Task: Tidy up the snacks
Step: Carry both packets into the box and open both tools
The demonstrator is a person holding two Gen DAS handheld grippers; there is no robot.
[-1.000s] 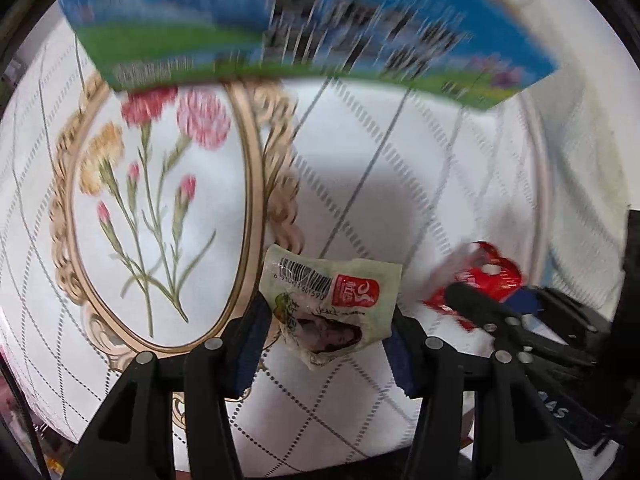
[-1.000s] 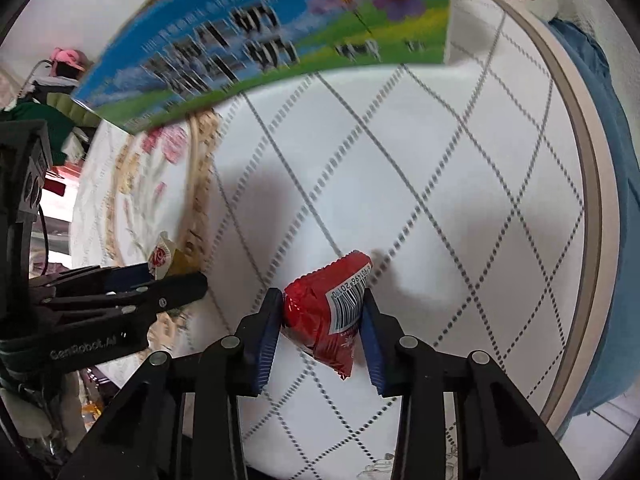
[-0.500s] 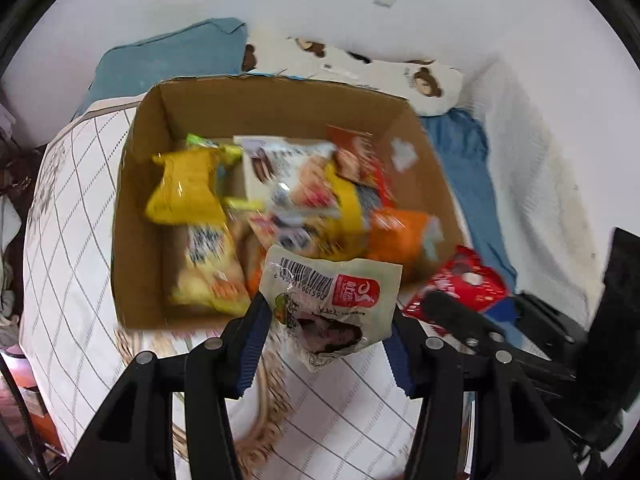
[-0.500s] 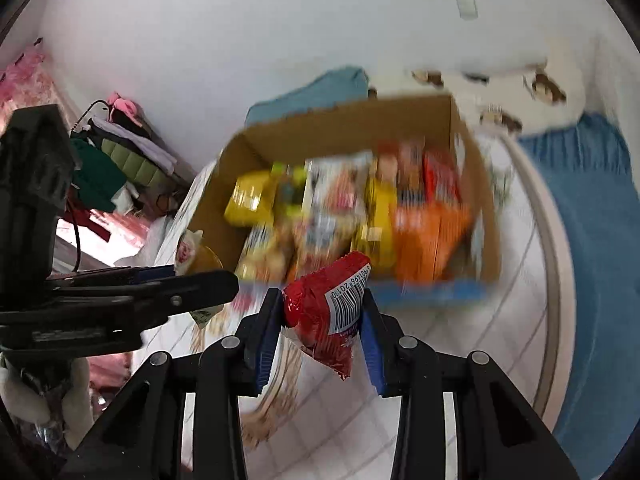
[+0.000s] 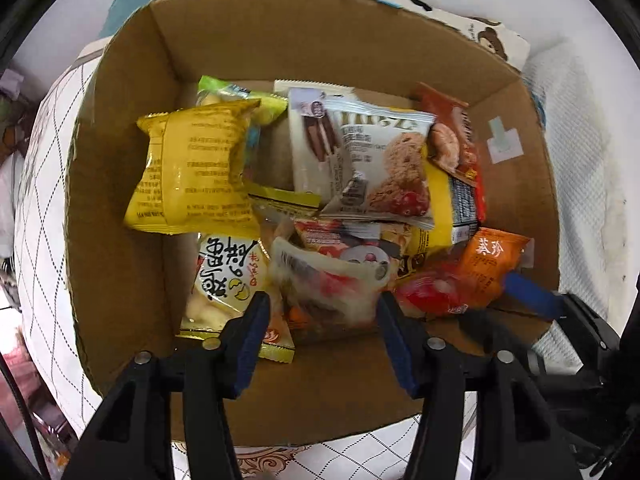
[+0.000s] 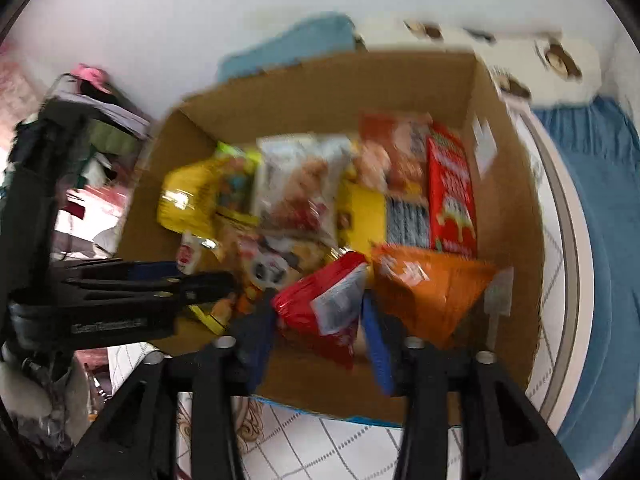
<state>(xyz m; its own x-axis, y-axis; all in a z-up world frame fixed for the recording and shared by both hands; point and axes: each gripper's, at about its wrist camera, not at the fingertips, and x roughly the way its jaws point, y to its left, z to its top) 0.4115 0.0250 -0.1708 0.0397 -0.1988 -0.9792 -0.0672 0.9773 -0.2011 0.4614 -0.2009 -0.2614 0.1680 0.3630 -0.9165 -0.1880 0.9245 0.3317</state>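
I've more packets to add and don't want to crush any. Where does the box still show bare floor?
In the cardboard box, bare floor shows along the near wall, below the left gripper, and in a strip beside the left wall under the yellow packet. The middle and right side, around the orange packet, are piled up.

Orange packet (image 5: 490,270) reads "蒸珍", yellow-white packet (image 5: 224,280) bears large Chinese characters.

Snack packets (image 5: 360,168) crowd the cardboard box (image 5: 120,184); bare floor shows only along its lower edge and upper left corner.
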